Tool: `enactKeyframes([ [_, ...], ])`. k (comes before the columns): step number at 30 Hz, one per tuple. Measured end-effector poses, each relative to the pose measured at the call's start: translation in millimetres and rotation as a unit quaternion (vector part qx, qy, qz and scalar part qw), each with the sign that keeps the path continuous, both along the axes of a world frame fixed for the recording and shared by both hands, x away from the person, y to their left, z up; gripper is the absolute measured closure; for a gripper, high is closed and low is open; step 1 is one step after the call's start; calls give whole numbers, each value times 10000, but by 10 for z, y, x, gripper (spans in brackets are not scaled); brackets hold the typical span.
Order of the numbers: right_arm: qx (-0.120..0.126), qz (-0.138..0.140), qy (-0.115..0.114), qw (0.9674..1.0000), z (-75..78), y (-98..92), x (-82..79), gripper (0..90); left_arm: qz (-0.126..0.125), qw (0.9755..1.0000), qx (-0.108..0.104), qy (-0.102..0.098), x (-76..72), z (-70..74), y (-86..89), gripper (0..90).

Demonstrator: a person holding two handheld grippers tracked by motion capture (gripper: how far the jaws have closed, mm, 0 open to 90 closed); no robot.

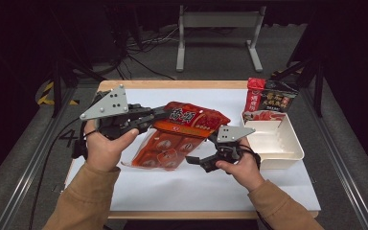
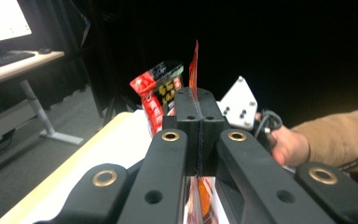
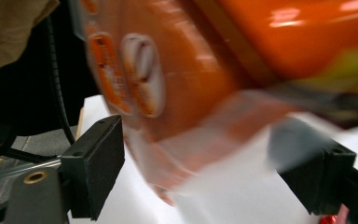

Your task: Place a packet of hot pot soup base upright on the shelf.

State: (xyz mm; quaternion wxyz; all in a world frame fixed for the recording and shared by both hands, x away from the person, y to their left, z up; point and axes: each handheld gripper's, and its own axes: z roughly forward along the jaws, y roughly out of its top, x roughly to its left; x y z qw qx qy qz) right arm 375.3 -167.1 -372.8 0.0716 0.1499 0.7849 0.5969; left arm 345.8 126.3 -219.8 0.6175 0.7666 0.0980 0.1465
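A large orange-red snack packet hangs tilted above the white sheet. My left gripper is shut on the packet's upper left edge. In the left gripper view the jaws are pressed together with the thin packet edge standing up between them. My right gripper is open at the packet's lower right corner. In the right gripper view its pads stand wide apart, and the blurred packet hangs over the gap without touching them.
A white tray sits at the right of the table with a red packet at its far end. A red and black packet stands behind it. A white sheet covers the tabletop.
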Motion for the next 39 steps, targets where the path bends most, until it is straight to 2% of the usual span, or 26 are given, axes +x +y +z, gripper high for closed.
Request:
enactKeyframes([
  [6, 183, -13, -118, 9998, 14, 10, -28, 206, -86, 10000, -8, -45, -1, 27, -118, 900],
  [11, 383, -52, -77, 9992, -3, -12, -4, 200, -146, 9999, -70, -33, -13, 16, -180, 900],
  [17, 541, 14, -44, 9985, -16, -11, 6, 214, -161, 9998, -21, -78, -41, 3, -189, 900],
  [18, 527, 52, -50, 9986, 3, -9, -12, 348, -121, 9999, -42, -76, -37, -6, -173, 900],
  [24, 419, 187, -199, 9987, 119, -60, -51, 626, -74, 9999, -110, -37, -20, -49, -116, 900],
  [29, 296, 348, -202, 9988, 163, -67, -76, 694, -17, 9998, -179, -18, -5, -64, -80, 900],
  [33, 203, 395, -189, 9988, 195, -70, -94, 700, 20, 9997, -239, 38, 4, -86, -61, 900],
  [39, -37, 440, -110, 9990, 284, -129, -101, 703, 86, 9997, -216, 28, 26, -107, -49, 900],
])
